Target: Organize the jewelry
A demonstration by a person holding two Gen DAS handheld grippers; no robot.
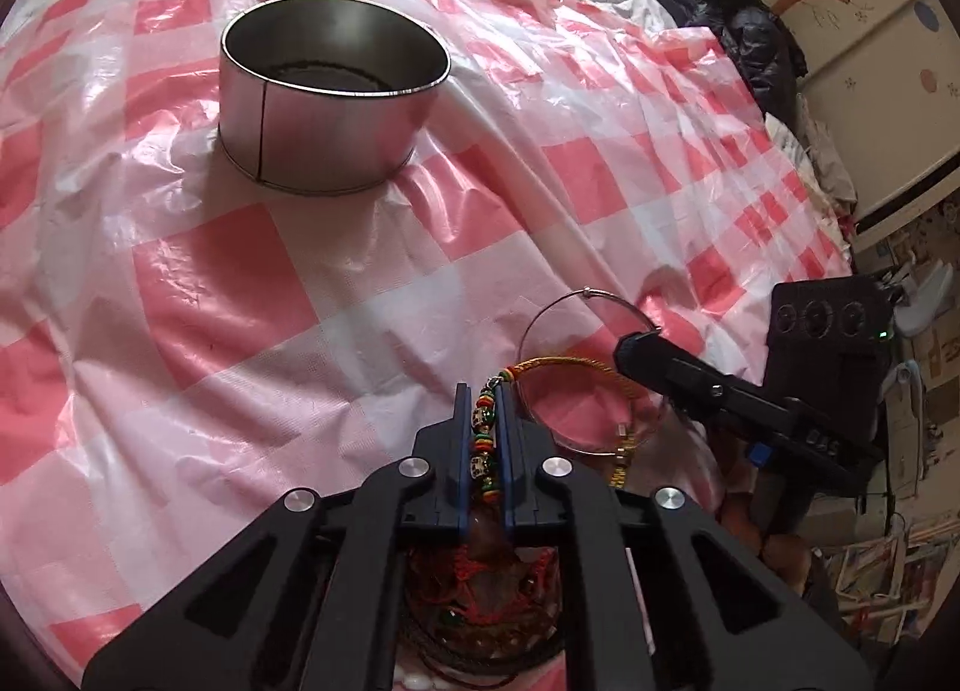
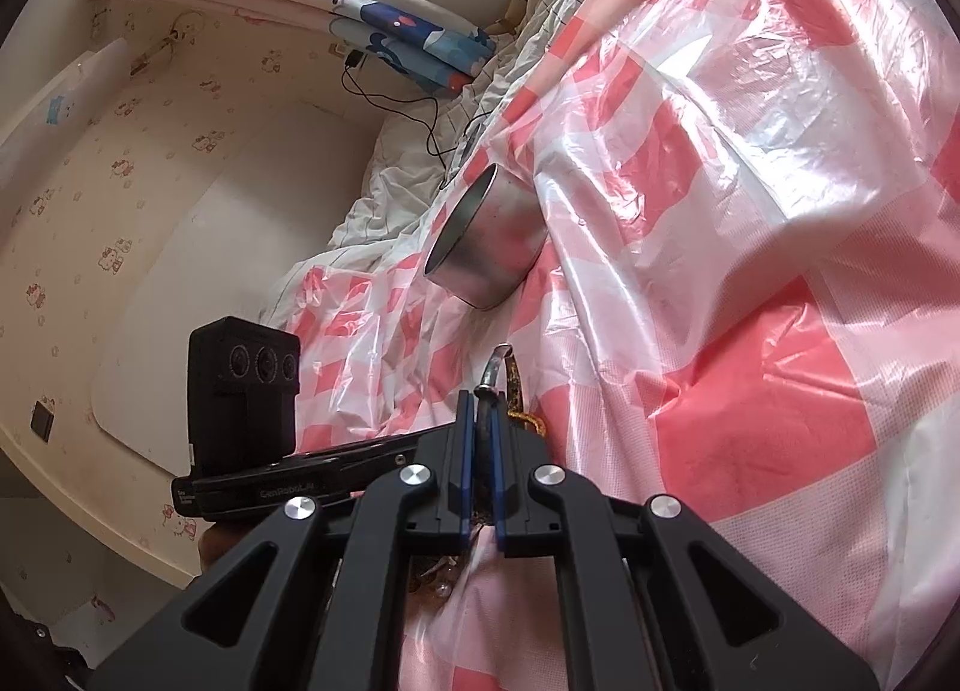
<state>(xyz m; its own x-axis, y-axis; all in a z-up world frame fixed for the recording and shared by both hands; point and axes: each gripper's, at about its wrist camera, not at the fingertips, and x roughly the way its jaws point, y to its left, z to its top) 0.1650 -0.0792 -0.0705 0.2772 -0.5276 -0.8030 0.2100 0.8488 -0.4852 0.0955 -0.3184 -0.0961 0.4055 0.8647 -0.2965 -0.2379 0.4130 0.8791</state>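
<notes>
Steel tin far left on pink checked sheet, left gripper clamped on beaded bracelet, right gripper pinching wire bangle beside it.
</notes>
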